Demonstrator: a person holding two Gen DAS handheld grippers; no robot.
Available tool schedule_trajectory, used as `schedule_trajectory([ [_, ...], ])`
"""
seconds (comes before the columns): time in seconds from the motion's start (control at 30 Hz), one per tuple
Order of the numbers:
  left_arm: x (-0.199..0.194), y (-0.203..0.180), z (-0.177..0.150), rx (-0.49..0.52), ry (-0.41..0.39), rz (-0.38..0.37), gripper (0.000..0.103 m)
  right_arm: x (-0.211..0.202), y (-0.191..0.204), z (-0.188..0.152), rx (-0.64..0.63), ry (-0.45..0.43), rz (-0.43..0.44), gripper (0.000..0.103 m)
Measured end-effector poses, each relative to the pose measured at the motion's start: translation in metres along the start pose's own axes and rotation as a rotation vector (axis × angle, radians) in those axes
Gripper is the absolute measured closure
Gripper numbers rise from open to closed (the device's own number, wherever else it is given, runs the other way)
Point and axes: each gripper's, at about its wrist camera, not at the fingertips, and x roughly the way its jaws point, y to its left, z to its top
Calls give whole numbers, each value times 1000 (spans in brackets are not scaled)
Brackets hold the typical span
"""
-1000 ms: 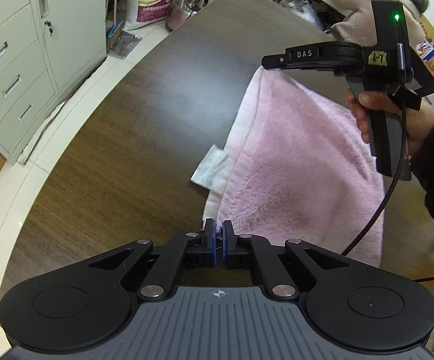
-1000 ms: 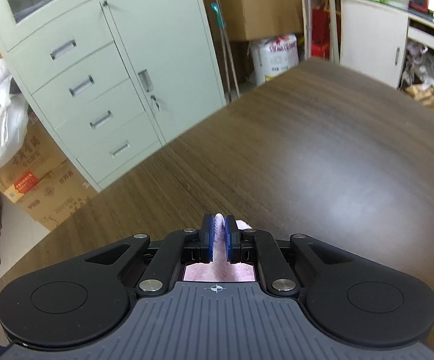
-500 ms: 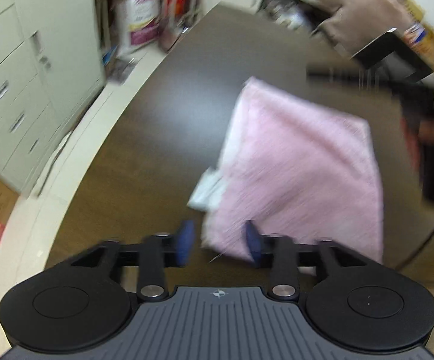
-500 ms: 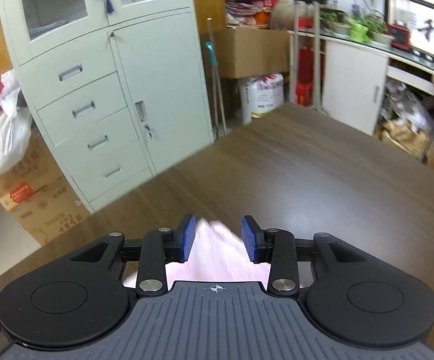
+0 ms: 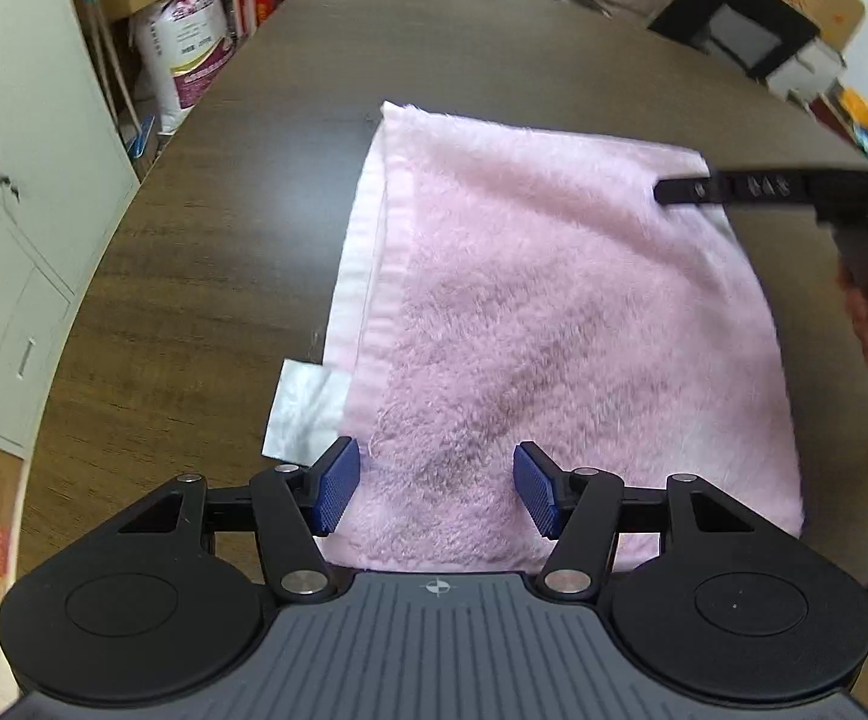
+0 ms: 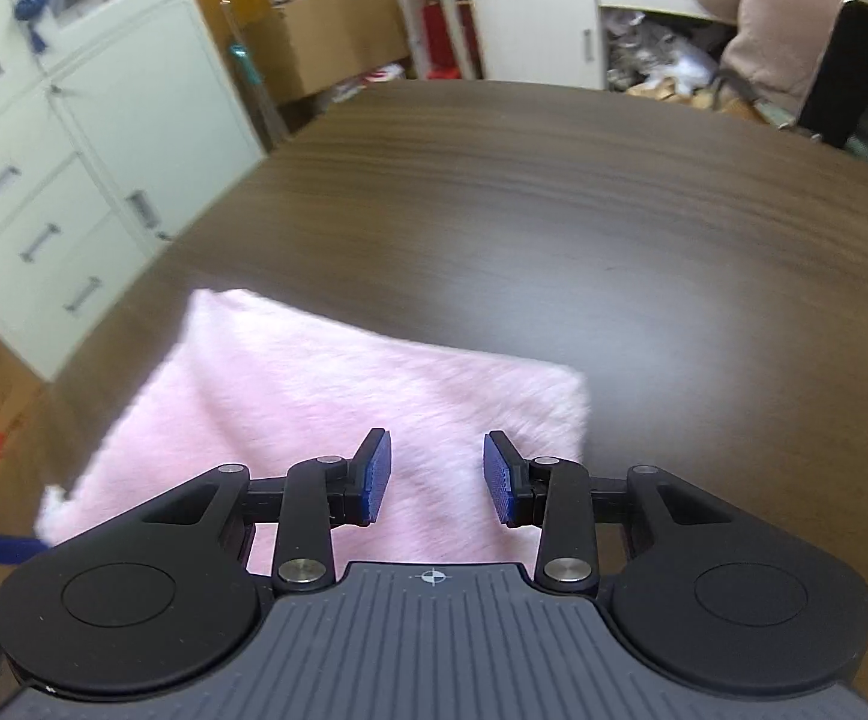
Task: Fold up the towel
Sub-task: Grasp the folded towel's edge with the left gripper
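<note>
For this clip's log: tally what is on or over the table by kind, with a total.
Pink towel: 1, lying folded on the table
White care label: 1, sticking out at the towel's edge
Hand-held gripper: 2, left hand-held gripper and right hand-held gripper, both open over the towel
Total: 4

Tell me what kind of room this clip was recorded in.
Probably a cluttered office or storeroom rather than a home: pale filing cabinets with drawers, stacked cardboard boxes, and a large dark wooden table holding the pink towel.
</note>
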Motion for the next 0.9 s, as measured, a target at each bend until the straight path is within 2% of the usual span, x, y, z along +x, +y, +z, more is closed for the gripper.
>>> schedule_trajectory([
  [0.03,0,0,-2,11,0,4,43,1,-4,1,8,-12,-21,71],
  [0.13,-2,-1,-5,25,-2,7,43,0,-13,0,1,-24,-107,72],
  [0.3,-8,3,-3,35,1,6,43,-19,-12,-2,39,-25,-58,69],
  [0.37,-16,7,-1,36,-21,-1,43,-47,-4,-16,22,-47,10,68],
  [0.43,-23,12,0,31,-27,3,43,-68,0,-35,18,-16,40,68],
  [0.6,-34,32,-9,-15,6,32,42,-104,15,-86,81,29,20,68],
  [0.67,-34,40,-13,-41,30,31,42,-113,24,-112,149,61,11,68],
  [0.77,-33,47,-16,-63,51,23,42,-117,31,-135,220,80,-15,68],
  [0.9,-26,46,-16,-77,89,-26,42,-115,31,-145,336,87,-34,67],
])
